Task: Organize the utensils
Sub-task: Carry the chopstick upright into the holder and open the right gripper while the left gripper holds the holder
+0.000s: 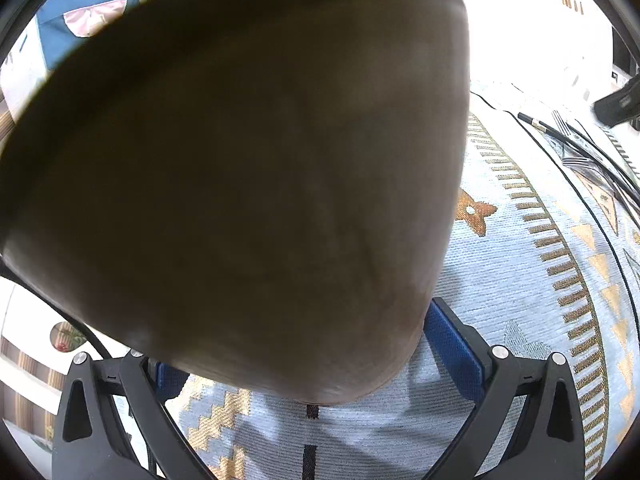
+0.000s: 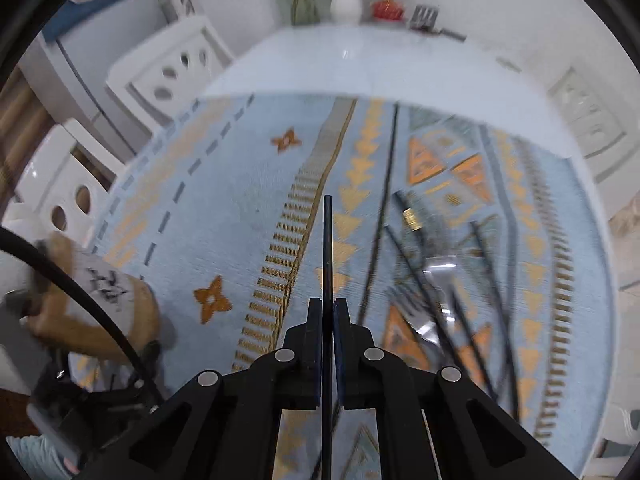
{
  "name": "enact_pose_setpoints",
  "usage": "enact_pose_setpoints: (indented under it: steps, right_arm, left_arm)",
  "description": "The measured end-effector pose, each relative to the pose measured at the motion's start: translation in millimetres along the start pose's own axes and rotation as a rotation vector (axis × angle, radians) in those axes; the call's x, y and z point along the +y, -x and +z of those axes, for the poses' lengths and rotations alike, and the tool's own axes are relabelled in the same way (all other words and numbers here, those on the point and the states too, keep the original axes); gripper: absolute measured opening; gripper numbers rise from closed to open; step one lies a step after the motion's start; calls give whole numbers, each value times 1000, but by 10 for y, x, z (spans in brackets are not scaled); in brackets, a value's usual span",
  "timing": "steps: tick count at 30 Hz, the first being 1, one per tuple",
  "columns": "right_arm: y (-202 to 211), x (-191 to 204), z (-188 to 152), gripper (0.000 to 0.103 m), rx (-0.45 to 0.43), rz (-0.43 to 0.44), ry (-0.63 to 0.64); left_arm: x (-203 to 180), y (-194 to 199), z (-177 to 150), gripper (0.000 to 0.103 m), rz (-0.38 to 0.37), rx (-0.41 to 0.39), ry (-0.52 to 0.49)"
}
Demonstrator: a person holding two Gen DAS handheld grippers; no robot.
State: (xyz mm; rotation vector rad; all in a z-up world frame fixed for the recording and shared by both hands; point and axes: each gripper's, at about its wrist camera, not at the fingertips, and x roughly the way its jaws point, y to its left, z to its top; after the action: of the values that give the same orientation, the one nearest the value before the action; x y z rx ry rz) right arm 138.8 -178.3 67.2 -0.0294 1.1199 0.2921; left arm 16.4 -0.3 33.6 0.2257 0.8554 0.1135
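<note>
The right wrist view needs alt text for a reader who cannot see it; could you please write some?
The right gripper, jaws shut, holds a thin black chopstick pointing away from the camera above a pale blue patterned tablecloth. More dark utensils lie scattered, blurred, to its right. At the left edge is a tan utensil holder.

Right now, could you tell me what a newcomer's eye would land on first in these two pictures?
In the left wrist view a big brown container fills most of the picture, held in the left gripper over the patterned blue cloth. In the right wrist view the right gripper is shut on one thin black chopstick that points straight ahead, with more dark utensils scattered blurrily on the cloth to its right.
</note>
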Motion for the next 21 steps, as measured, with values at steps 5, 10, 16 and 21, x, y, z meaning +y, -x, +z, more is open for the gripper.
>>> enact_pose_setpoints:
  steps: [5,10,16,21]
  right_arm:
    - [560,63,-187,5,-100,-37,-41]
    - [986,88,-421,5,-175,-55,-88]
    - [1434,216,-393,5,-294,-41,-112]
    - [1848,408,-51,5,-447,-20,-77]
  left_arm:
    - [6,2,-1,103,0,0,-1]
    - [7,0,2,103,0,0,-1]
    - [-1,-4,7,103,0,0,0]
    - [7,-1,5,103,-4,-1,1]
